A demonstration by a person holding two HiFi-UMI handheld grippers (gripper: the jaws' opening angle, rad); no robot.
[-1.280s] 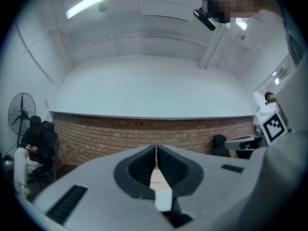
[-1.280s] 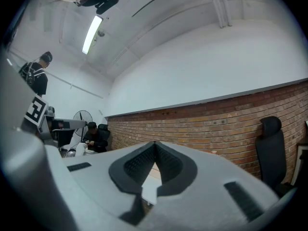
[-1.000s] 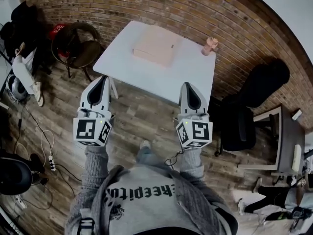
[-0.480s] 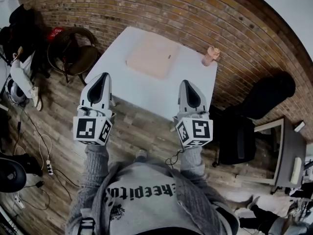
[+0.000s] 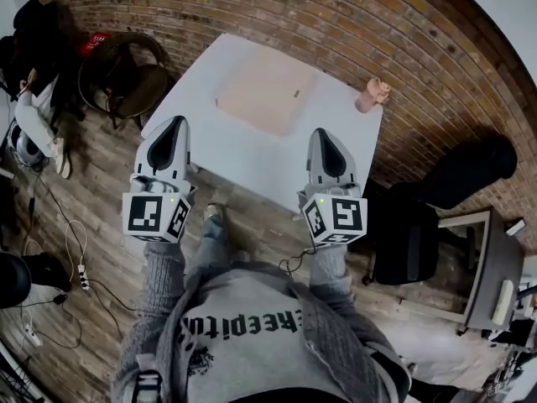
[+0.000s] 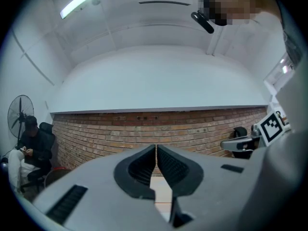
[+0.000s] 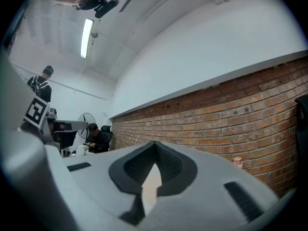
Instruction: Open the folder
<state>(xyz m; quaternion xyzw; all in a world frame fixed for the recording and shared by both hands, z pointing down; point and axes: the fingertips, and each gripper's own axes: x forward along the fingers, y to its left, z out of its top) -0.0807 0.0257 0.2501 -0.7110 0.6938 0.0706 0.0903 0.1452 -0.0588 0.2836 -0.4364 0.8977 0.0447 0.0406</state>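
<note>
A closed, pale pink folder (image 5: 267,97) lies flat on the far half of the white table (image 5: 252,162). My left gripper (image 5: 174,126) hangs over the table's near left edge, shut and empty. My right gripper (image 5: 324,135) is over the near right part of the table, also shut with nothing in it. Both point toward the folder and stay short of it. In the left gripper view the jaws of the left gripper (image 6: 156,148) meet at their tips. In the right gripper view the right gripper (image 7: 155,145) shows the same closed tips.
A small pink figurine (image 5: 372,96) stands at the table's far right corner by the brick wall (image 5: 336,23). A round wooden chair (image 5: 126,78) is left of the table, a black office chair (image 5: 419,217) and a desk (image 5: 491,250) to the right. A seated person (image 6: 31,143) is far left.
Both grippers have moved forward from over the floor to the table's near edge, side by side. Their jaws stayed shut. The folder has not moved on the table.
</note>
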